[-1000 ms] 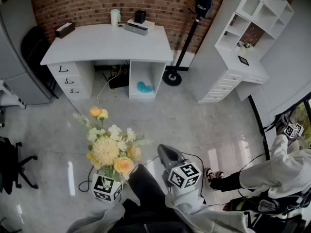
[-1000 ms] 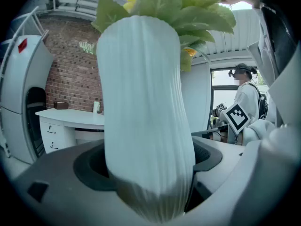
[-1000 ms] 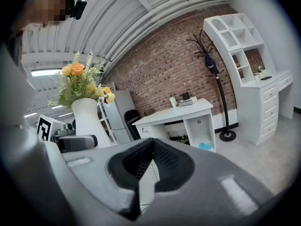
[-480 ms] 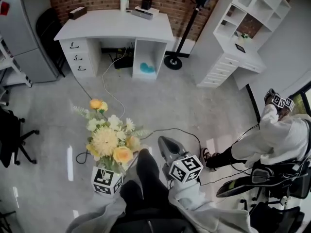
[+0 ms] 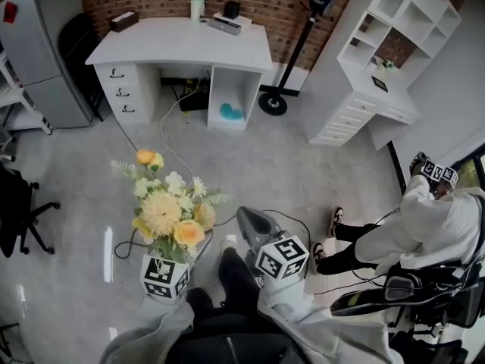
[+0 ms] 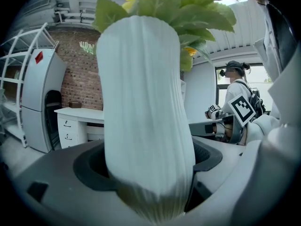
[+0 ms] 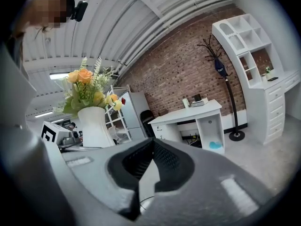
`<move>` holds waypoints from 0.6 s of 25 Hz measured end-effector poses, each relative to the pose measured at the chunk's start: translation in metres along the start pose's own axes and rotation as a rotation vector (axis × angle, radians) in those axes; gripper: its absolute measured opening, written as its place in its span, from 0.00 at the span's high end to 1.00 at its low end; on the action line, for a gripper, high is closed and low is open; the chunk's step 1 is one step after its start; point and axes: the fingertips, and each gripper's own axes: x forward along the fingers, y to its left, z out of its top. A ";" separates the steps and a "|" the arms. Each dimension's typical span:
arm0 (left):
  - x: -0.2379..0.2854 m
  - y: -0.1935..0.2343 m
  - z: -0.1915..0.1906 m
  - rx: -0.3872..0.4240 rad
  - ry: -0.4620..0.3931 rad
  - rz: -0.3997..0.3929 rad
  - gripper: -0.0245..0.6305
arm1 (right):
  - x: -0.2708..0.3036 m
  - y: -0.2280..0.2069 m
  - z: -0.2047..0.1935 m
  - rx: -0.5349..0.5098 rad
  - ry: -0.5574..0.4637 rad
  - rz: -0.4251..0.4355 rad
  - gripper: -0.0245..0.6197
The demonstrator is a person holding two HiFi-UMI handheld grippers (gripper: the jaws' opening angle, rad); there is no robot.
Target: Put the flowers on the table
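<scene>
A bunch of yellow, orange and white flowers [image 5: 168,211] stands in a white ribbed vase [image 6: 146,117]. My left gripper [image 6: 150,178] is shut on the vase's lower part; in the head view the blooms hide both vase and jaws, and only the marker cube [image 5: 164,276] shows. The white desk [image 5: 182,40] stands far ahead against the brick wall, well apart from the flowers. My right gripper [image 5: 254,233] is held beside the bouquet, shut, with nothing between its jaws [image 7: 151,142]. In the right gripper view the vase [image 7: 94,126] and the desk [image 7: 188,117] both appear.
On the desk are a cup [image 5: 197,7], a dark box [image 5: 123,21] and a stack with a black item [image 5: 229,17]. A cable [image 5: 174,158] trails over the floor. Grey fridge [image 5: 38,51], black chair [image 5: 19,211], white shelf unit [image 5: 379,67], and another person [image 5: 424,226] at the right.
The view has shifted, so the desk sits higher and smaller than a second ago. The flowers stay in my left gripper. The person at the right has moved their legs.
</scene>
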 end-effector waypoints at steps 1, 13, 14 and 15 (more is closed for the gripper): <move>0.012 0.001 0.004 -0.001 -0.002 0.003 0.27 | 0.006 -0.009 0.005 0.002 0.001 0.005 0.96; 0.150 0.017 0.057 0.010 -0.052 0.050 0.27 | 0.076 -0.119 0.068 -0.034 0.031 0.083 0.96; 0.161 0.017 0.059 0.011 -0.054 0.051 0.27 | 0.079 -0.127 0.071 -0.031 0.031 0.087 0.96; 0.171 0.016 0.061 0.011 -0.054 0.051 0.27 | 0.083 -0.135 0.074 -0.022 0.032 0.090 0.96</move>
